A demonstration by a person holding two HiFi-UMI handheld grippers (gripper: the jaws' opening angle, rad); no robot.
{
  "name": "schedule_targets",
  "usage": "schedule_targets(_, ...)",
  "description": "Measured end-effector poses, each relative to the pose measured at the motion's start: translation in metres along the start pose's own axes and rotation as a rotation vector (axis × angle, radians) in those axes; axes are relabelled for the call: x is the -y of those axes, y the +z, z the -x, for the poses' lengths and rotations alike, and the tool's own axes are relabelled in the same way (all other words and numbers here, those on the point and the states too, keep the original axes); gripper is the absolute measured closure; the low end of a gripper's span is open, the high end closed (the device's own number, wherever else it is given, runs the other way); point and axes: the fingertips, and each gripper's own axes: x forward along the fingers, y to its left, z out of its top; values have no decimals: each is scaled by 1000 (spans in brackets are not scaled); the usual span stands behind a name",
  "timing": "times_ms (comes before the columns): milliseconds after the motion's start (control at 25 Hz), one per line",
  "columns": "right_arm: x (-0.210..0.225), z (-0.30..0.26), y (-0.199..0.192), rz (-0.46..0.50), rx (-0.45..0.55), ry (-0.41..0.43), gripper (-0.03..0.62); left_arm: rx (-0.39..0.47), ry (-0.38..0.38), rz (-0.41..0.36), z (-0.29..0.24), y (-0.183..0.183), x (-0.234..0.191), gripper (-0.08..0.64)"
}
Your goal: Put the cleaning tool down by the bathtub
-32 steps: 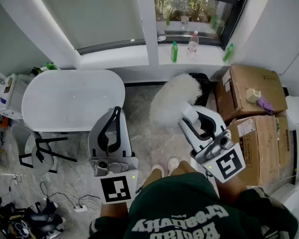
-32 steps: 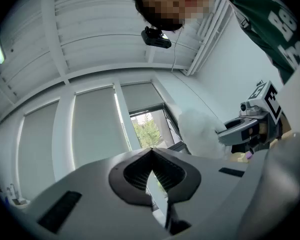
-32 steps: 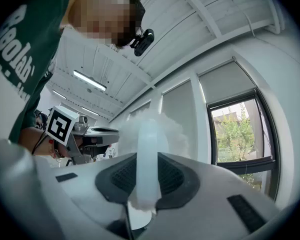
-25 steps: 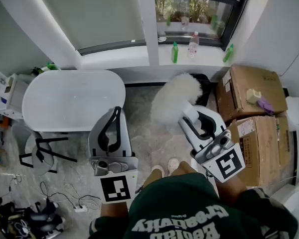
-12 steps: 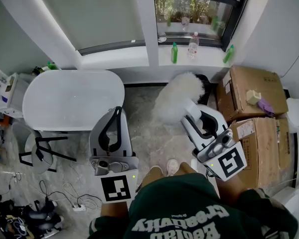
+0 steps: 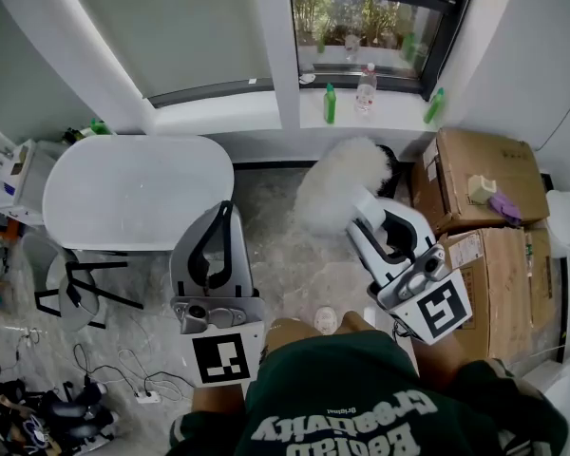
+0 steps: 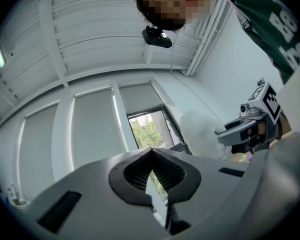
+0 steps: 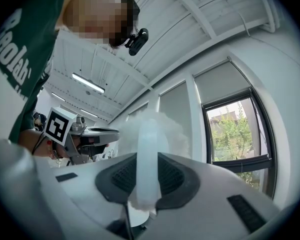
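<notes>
Head view tells me the job is not yet done: the cleaning tool (image 6: 342, 193), a white fluffy duster, is up in the air in my right gripper (image 6: 361, 218), not resting on anything. It hangs over the floor (image 6: 275, 255) to the right of the bathtub (image 6: 138, 193), near its rounded end but apart from it. I judge that what remains is the whole of the placing: lower the tool to the floor beside the bathtub, open the jaws, and draw back.

In the right gripper view the jaws stand narrow and clamp the tool's pale handle (image 8: 146, 159) between their dark pads. The handle runs straight out along the jaws, and the fluffy head (image 8: 155, 129) sits just past their tips.

My left gripper (image 6: 218, 218) sits just off the bathtub's near edge, between it and the tool. In the left gripper view its jaws meet at the tips with nothing between them.
</notes>
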Motion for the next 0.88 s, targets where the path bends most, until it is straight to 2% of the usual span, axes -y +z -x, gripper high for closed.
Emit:
schedule_targets(440,2,9,0,-28,14,16,500,0,15,-20,4,9,7,555)
schedule_targets(880,14,-13,-13,-23,23,57,500,-10,32,-21,-16,-10,0,555)
